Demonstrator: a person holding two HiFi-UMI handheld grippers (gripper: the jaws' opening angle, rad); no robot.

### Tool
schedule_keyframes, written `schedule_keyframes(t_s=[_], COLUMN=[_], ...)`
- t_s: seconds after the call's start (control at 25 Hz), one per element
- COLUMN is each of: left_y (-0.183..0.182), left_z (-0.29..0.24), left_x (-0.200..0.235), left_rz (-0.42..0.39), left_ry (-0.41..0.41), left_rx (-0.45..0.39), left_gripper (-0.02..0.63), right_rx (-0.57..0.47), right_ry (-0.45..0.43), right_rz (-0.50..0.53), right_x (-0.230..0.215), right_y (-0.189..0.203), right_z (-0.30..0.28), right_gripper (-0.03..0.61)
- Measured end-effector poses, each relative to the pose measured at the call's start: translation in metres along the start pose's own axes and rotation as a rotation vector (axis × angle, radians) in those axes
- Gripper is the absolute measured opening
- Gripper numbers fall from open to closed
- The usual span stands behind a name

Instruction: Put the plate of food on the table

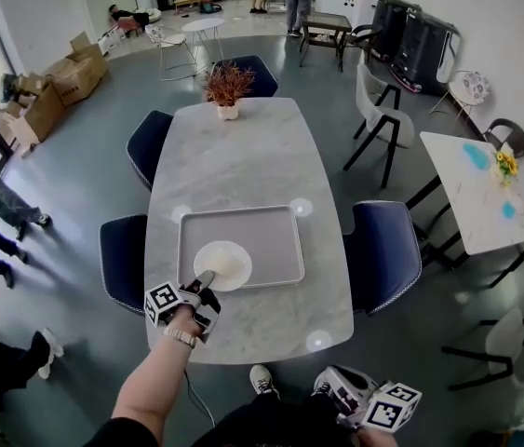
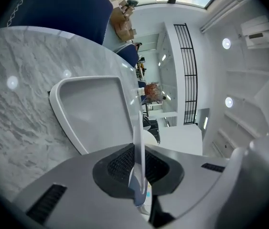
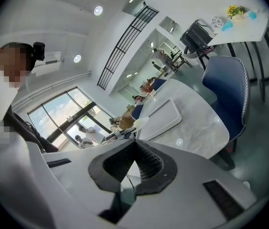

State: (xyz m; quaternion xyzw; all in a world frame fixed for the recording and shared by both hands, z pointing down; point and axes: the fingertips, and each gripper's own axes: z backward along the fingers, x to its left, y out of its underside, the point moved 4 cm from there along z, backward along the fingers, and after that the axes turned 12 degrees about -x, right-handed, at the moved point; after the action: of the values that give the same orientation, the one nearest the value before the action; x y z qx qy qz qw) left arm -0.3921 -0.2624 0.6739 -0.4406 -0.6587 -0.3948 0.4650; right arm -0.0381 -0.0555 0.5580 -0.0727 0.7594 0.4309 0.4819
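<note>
A white plate with pale food rests over the near left corner of a grey tray on the marble table. My left gripper is shut on the plate's near rim. In the left gripper view the plate stands edge-on between the pads of the left gripper, with the tray beyond it. My right gripper hangs low off the table's near right corner. In the right gripper view its pads meet with nothing in the right gripper.
A potted plant stands at the table's far end. Blue chairs flank both sides. A second white table is to the right, and cardboard boxes are at the far left. People stand at the left edge and in the far room.
</note>
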Motion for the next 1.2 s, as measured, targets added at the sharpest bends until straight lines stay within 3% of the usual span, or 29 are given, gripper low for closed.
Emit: schedule_keyframes(t_s=[0.16,0.52,1.2], left_y=[-0.008,-0.02,-0.015], left_z=[-0.025,-0.068,-0.104], left_x=[0.013,0.021,0.027], left_rz=[0.015,-0.032,-0.127], left_ry=[-0.05,-0.148,-0.214], left_rx=[-0.014,0.0,0.047], left_gripper=[0.025,0.025,0.023], right_rx=[-0.015,-0.032,-0.029], right_ry=[0.027,0.072,0.095], right_rz=[-0.018,-0.062,-0.119], right_x=[-0.001,-0.005,-0.015], right_y=[0.006,0.012,0.019], right_z=[0.006,0.015,0.016], right_gripper=[0.011,0.011,0.011])
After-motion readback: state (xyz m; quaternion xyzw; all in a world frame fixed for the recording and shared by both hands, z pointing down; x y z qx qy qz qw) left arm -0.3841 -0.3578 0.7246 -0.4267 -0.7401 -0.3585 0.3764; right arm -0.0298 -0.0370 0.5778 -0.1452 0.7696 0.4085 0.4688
